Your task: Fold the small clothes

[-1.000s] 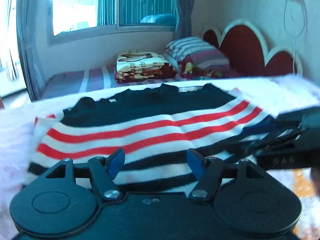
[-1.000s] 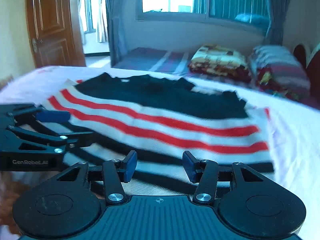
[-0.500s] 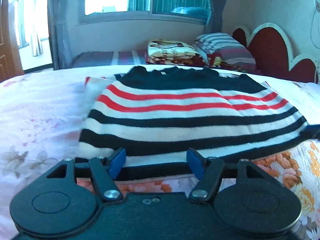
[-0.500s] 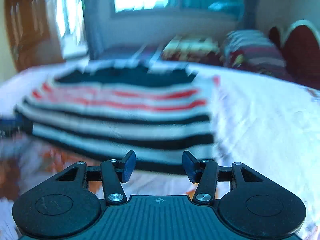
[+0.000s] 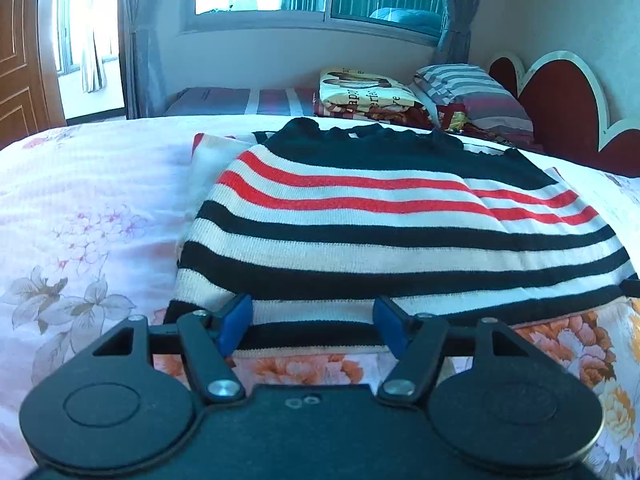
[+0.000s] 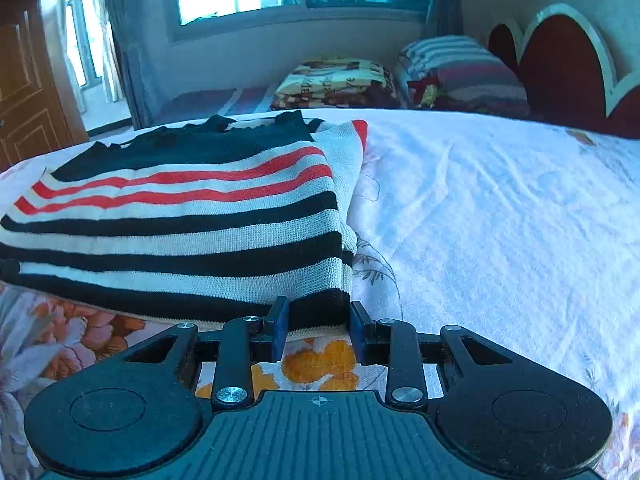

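Sweater (image 5: 392, 224) lies part-folded on bed (image 6: 500, 220); left gripper (image 5: 312, 316) & right gripper (image 6: 318, 322), fingers wide, are set at near hem, w/ pinch-and-lift judged next.

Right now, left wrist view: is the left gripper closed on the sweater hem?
No, the left gripper is open, its blue fingertips spread apart along the near hem of the striped sweater, clamping no fabric.

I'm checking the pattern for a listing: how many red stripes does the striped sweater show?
2 across the body of the striped sweater: upper red stripe just below the black chest, lower red stripe beneath it. A red bit also edges the tucked sleeve; folded layers may hide more.
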The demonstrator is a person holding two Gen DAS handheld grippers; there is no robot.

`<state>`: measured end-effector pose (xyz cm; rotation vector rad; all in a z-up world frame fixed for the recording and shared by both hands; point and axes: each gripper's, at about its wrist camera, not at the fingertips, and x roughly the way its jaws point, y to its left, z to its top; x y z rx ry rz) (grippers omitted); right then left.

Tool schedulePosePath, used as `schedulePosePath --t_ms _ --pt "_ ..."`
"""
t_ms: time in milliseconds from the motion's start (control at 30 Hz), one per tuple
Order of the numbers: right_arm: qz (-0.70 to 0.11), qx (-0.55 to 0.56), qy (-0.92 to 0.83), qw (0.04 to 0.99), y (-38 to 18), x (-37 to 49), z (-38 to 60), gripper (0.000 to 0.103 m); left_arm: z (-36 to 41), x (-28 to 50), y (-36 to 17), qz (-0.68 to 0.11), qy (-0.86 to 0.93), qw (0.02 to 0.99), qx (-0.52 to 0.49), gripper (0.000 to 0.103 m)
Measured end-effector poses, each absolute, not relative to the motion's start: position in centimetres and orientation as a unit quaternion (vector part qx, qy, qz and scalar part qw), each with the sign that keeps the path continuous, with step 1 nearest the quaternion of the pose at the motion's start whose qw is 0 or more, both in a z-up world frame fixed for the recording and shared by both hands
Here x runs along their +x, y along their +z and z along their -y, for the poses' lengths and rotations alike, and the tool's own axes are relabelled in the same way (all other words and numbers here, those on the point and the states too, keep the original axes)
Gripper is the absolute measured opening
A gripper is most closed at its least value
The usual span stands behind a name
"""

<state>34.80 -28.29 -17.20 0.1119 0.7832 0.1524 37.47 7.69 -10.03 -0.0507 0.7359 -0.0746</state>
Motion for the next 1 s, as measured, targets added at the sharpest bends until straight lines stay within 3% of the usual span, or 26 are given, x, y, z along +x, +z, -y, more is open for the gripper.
schedulePosePath --t_ms 200,333,1000 --pt "-0.327 0.052 0.077 0.940 -14.6 33.0 28.0 0.031 -8.3 36.0 -9.7 -0.351 -0.026 0.936 -0.024 0.065" --pt "-0.370 0.012 0.081 0.925 -16.6 33.9 26.6 0.031 -8.4 36.0 -10.1 -0.352 -0.021 0.935 -0.031 0.066" --pt "-0.367 -0.031 0.077 0.926 -17.3 33.9 25.8 0.031 -8.4 36.0 -10.3 -0.354 -0.034 0.934 -0.013 0.067"
